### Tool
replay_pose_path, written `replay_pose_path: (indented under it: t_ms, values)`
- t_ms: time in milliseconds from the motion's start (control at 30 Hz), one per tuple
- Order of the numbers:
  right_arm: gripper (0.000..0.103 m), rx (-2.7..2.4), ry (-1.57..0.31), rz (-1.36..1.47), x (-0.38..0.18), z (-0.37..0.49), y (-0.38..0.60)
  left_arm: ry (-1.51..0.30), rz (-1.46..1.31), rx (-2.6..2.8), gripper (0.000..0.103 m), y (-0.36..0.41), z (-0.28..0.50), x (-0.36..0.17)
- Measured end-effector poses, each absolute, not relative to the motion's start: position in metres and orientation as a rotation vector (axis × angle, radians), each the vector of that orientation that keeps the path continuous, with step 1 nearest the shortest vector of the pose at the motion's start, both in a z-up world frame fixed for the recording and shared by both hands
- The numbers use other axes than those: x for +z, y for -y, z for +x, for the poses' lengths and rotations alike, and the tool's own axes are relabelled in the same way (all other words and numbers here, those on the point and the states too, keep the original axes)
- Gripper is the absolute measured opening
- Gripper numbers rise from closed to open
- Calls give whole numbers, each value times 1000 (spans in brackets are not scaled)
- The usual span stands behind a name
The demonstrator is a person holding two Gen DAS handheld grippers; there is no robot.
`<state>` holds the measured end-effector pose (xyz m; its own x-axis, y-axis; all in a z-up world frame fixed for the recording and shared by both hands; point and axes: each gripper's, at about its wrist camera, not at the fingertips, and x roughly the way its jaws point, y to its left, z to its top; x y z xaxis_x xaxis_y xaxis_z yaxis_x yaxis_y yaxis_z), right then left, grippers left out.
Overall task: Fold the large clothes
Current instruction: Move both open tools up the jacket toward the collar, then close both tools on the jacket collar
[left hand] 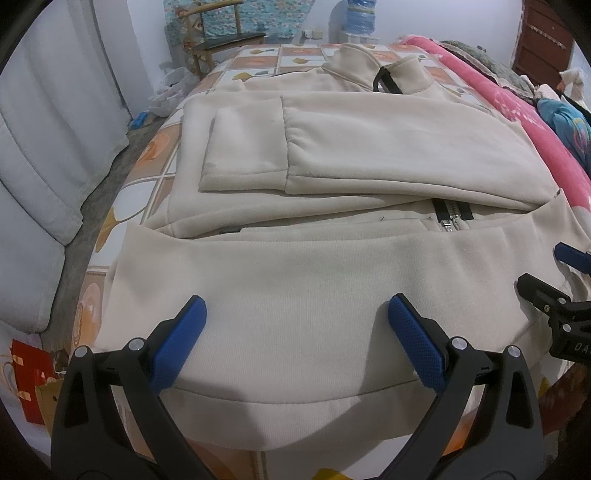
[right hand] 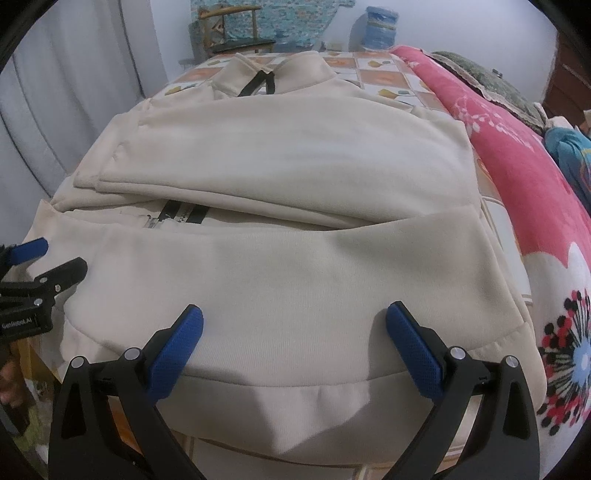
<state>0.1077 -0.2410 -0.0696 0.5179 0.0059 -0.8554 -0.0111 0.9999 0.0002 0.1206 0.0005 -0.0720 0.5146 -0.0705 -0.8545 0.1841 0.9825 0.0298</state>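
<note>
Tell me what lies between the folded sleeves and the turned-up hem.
A short stretch of black zipper with its metal pull, on the cream jacket; it shows in both wrist views, nearer the left gripper.

A bed with an orange-and-white checked sheet fills the room. Beyond its far edge stands a wooden chair against a pale wall. A pink floral blanket lies along the right edge; white curtains hang left.

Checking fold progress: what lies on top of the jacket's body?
Both sleeves lie folded across the jacket, and its hem is turned up. They cover most of the zipper; only a short stretch shows.
</note>
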Motion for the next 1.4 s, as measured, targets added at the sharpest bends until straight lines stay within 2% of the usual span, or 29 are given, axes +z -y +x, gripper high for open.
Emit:
replay_pose_path:
  t_ms: [133,300,467,567,600,633,733,900,967,1033,1067,1133,1167,1233,1400]
  values:
    - [96,25,-1058,10,-62,112,246,-956,125,-179,96,-6,123,-52]
    - [96,83,-951,24,-13,128,259,-813,141,-230,96,-12,146,-2]
    - [96,150,-847,77,40,188,285,-762,58,-333,95,-11,220,40]
    - [96,203,-844,168,52,248,305,-756,0,-388,95,-3,267,51]
    - [96,199,-854,186,52,265,311,-766,-42,-421,92,3,293,53]
    - [96,192,-882,222,49,296,320,-778,-67,-438,84,8,310,53]
    - [95,214,-945,336,34,359,336,-827,-136,-476,77,29,362,45]
    - [82,224,-1060,444,-5,433,346,-924,-137,-483,67,71,430,16]
    - [77,212,-1098,443,-20,451,344,-975,-119,-467,58,87,448,-1]
    - [67,217,-1130,423,-33,463,339,-1011,-106,-454,41,95,456,-14]
    - [62,216,-1143,410,-37,465,337,-1028,-95,-454,37,100,458,-21]
    - [35,237,-1172,391,-45,466,332,-1048,-77,-462,13,103,458,-28]
    - [25,252,-1178,393,-47,465,330,-1054,-57,-468,9,106,454,-30]
    - [15,262,-1166,363,-41,457,327,-1028,-34,-478,8,104,444,-25]
    - [13,290,-1071,238,-3,415,317,-933,8,-537,6,96,398,12]
